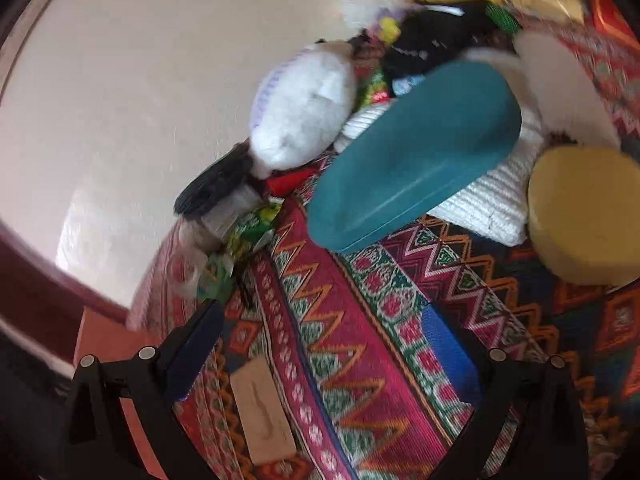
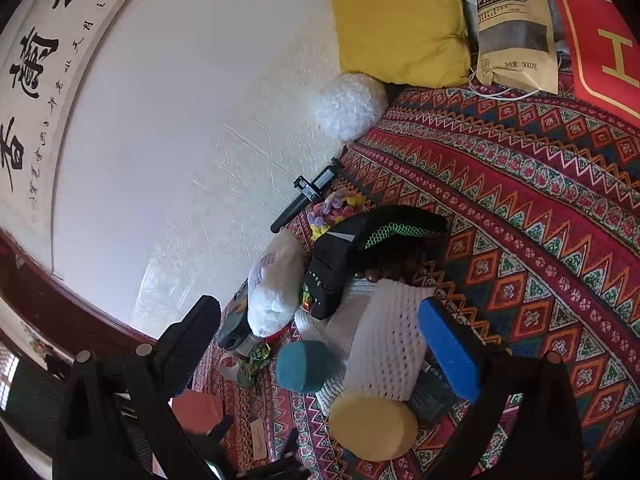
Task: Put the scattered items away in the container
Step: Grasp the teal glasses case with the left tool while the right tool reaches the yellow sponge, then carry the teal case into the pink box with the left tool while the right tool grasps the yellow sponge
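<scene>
Scattered items lie in a heap on a patterned woven cloth (image 1: 360,320) against a white wall. Among them are a teal oval case (image 1: 416,152) (image 2: 304,366), a white plush toy (image 1: 304,112) (image 2: 276,292), a yellow round pad (image 1: 588,212) (image 2: 372,428), a white knitted piece (image 1: 492,196) and a white foam net sleeve (image 2: 384,340). A black pouch with green mesh (image 2: 360,248) lies behind them. My left gripper (image 1: 324,344) is open over bare cloth, short of the teal case. My right gripper (image 2: 320,344) is open above the heap, holding nothing. No container is plainly recognisable.
A yellow cushion (image 2: 400,24), a paper food bag (image 2: 512,28) and a wad of bubble wrap (image 2: 348,104) sit at the far end. A black selfie stick (image 2: 308,196) leans by the wall. Green wrappers (image 1: 252,232) and a tan tag (image 1: 260,412) lie near the cloth's left edge.
</scene>
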The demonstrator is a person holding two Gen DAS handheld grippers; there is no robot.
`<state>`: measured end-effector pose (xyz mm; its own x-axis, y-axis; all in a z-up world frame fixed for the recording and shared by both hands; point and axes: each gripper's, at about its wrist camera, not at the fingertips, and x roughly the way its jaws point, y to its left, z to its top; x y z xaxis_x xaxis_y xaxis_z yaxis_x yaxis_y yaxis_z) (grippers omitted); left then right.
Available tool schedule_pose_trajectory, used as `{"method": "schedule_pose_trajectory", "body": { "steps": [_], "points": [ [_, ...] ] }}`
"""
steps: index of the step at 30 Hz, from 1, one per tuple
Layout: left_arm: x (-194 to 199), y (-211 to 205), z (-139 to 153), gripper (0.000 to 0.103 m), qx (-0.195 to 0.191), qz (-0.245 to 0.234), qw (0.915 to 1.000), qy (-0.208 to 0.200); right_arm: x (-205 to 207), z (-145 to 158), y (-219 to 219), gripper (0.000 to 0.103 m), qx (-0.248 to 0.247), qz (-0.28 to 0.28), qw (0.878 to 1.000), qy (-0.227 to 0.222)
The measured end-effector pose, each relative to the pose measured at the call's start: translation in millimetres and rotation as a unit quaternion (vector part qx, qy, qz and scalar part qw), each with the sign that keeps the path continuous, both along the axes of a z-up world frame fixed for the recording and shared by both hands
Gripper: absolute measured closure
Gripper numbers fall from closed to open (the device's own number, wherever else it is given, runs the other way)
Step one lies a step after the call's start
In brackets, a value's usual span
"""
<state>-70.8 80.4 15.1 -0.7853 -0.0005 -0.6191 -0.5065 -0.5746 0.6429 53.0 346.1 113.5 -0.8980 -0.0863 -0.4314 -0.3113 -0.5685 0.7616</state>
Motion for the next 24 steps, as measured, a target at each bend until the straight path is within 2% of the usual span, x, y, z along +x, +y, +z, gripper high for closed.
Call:
{"method": "schedule_pose_trajectory", "body": {
  "steps": [4, 7, 8, 9, 10, 12, 13, 14, 16, 17, 19, 21, 24],
  "points": [
    [-17, 31, 1, 0.003, -0.020, -0.085, 0.9955, 0.037, -4, -6, 9, 0.003, -0.034, 0.003, 0.999, 0.011],
    [-22, 53, -5, 0.002, -0.052, -0.142, 0.9872, 0.050, -11, -11, 14, 0.003, -0.055, 0.005, 0.998, 0.016],
    [-24, 55, -4, 0.004, -0.054, -0.155, 0.9857, 0.041, -12, -11, 16, 0.003, -0.059, 0.006, 0.998, 0.018],
    [-29, 54, -1, 0.030, -0.046, -0.158, 0.9864, 0.004, -13, -12, 18, 0.003, -0.061, 0.007, 0.998, 0.020],
    [-33, 52, 2, 0.050, -0.039, -0.147, 0.9884, -0.013, -13, -12, 21, 0.003, -0.062, 0.006, 0.998, 0.021],
    [-35, 44, 11, 0.054, -0.025, -0.119, 0.9924, -0.020, -13, -12, 25, 0.005, -0.056, 0.009, 0.998, 0.018],
    [-34, 37, 19, 0.054, -0.003, -0.105, 0.9938, -0.035, -14, -11, 26, 0.012, -0.051, 0.014, 0.998, 0.017],
    [-31, 28, 28, 0.055, 0.026, -0.090, 0.9945, -0.048, -14, -10, 26, 0.017, -0.046, 0.019, 0.999, 0.015],
    [-23, 1, 51, 0.064, 0.101, -0.049, 0.9909, -0.074, -17, -8, 22, 0.023, -0.038, 0.034, 0.999, 0.010],
    [-19, -16, 62, 0.065, 0.147, -0.022, 0.9848, -0.089, -18, -8, 19, 0.026, -0.033, 0.044, 0.998, 0.008],
    [-8, -56, 80, 0.066, 0.239, 0.029, 0.9633, -0.119, -24, -5, 6, 0.027, -0.014, 0.073, 0.997, -0.002],
    [7, -101, 91, 0.066, 0.319, 0.072, 0.9342, -0.142, -29, -4, -11, 0.028, 0.014, 0.099, 0.995, -0.017],
    [25, -167, 94, 0.066, 0.409, 0.128, 0.8884, -0.166, -35, -7, -43, 0.028, 0.063, 0.152, 0.985, -0.048]
  ]
}}
